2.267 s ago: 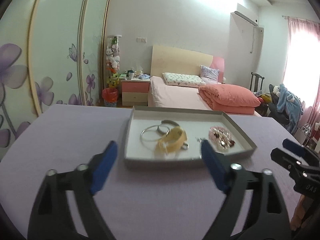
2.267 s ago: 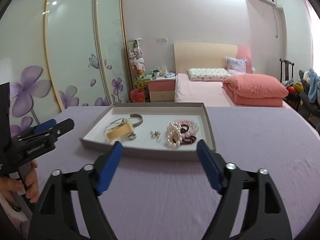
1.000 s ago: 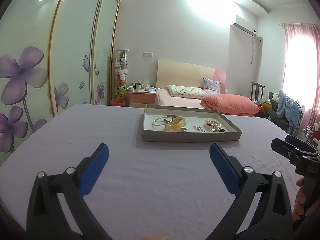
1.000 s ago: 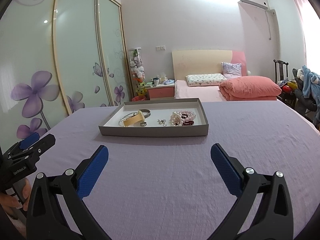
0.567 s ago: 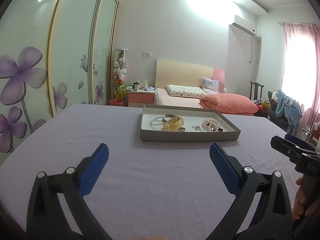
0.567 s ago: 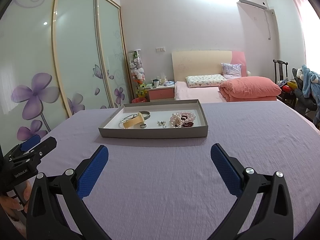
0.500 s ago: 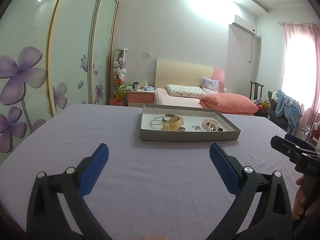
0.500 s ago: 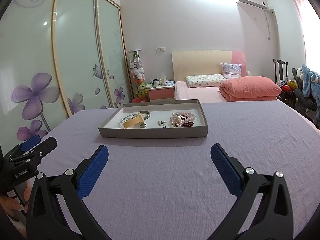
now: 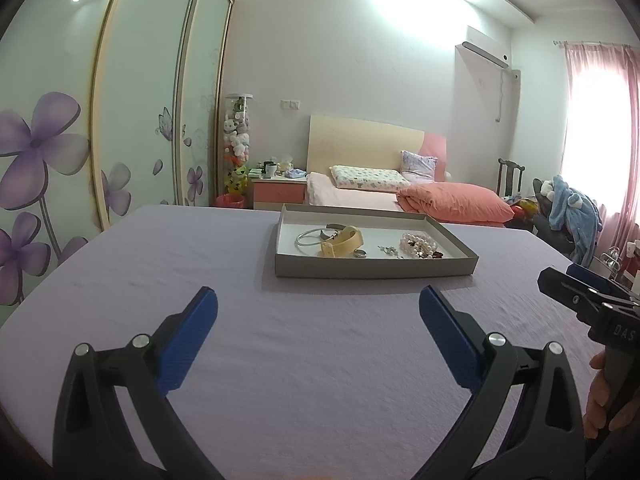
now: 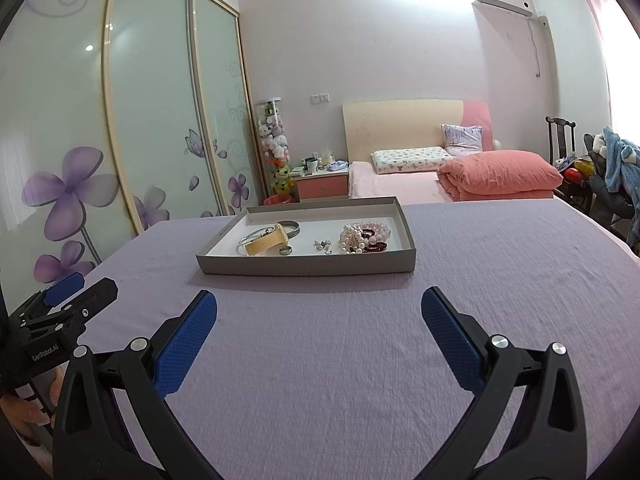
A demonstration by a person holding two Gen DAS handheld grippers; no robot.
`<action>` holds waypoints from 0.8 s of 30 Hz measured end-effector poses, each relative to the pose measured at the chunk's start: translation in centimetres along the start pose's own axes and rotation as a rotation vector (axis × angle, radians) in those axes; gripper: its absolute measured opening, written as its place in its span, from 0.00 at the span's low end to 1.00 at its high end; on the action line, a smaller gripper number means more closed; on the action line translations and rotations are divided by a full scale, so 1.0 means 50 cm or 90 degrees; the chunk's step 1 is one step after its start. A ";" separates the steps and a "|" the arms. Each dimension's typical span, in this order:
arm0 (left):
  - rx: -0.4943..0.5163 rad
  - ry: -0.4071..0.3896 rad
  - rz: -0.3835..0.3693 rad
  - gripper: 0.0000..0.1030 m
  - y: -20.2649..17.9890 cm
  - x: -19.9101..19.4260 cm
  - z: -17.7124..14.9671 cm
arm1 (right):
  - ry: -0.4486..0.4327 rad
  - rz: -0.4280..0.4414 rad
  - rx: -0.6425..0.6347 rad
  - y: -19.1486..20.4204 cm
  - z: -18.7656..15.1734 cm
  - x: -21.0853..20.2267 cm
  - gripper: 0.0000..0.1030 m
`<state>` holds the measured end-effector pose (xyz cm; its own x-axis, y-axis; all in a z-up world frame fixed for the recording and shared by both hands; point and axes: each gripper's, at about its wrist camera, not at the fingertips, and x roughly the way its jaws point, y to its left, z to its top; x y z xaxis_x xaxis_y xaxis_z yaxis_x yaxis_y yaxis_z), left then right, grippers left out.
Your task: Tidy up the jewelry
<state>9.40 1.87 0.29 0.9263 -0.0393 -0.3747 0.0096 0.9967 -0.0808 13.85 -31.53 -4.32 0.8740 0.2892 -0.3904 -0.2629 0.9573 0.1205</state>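
A shallow grey tray (image 9: 372,270) (image 10: 304,266) lies on the lilac-covered table. In it are silver bangles (image 9: 310,237) (image 10: 289,227), a cream watch strap (image 9: 342,242) (image 10: 266,242), a small ring (image 9: 359,255) (image 10: 285,250), earrings (image 9: 387,251) (image 10: 323,245) and a heap of pearl and dark bead bracelets (image 9: 420,245) (image 10: 364,237). My left gripper (image 9: 318,308) is open and empty, well short of the tray. My right gripper (image 10: 319,312) is open and empty, also short of the tray. Each gripper shows at the edge of the other's view, the right one (image 9: 580,300) and the left one (image 10: 68,300).
The lilac tablecloth (image 9: 200,264) covers the table around the tray. Behind the table stand a bed with a pink quilt (image 9: 452,202), a nightstand (image 9: 278,192), sliding wardrobe doors with flower prints (image 9: 60,152) and a chair with clothes (image 9: 568,208).
Both grippers have drawn back from the tray, which now looks smaller and farther off. Over the last half second nothing has visibly moved. Both stay open and empty.
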 end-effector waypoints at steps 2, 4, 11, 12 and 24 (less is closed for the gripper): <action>0.001 0.001 -0.001 0.96 -0.001 0.000 -0.001 | 0.000 0.000 0.000 0.000 0.000 0.000 0.98; 0.001 0.002 -0.002 0.96 -0.001 0.001 -0.001 | -0.001 0.000 0.000 -0.001 0.000 -0.001 0.98; 0.002 0.003 -0.002 0.96 -0.003 0.001 0.000 | -0.001 0.000 0.000 -0.003 -0.001 -0.001 0.98; 0.002 0.003 -0.002 0.96 -0.003 0.001 0.000 | -0.001 0.000 0.001 -0.003 -0.002 0.001 0.98; 0.002 0.003 -0.004 0.96 -0.004 0.001 -0.001 | -0.003 0.000 0.001 0.001 -0.005 0.003 0.98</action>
<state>9.44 1.67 0.22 0.9248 -0.0456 -0.3778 0.0164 0.9967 -0.0801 13.87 -31.47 -4.57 0.8760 0.2893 -0.3858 -0.2625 0.9572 0.1217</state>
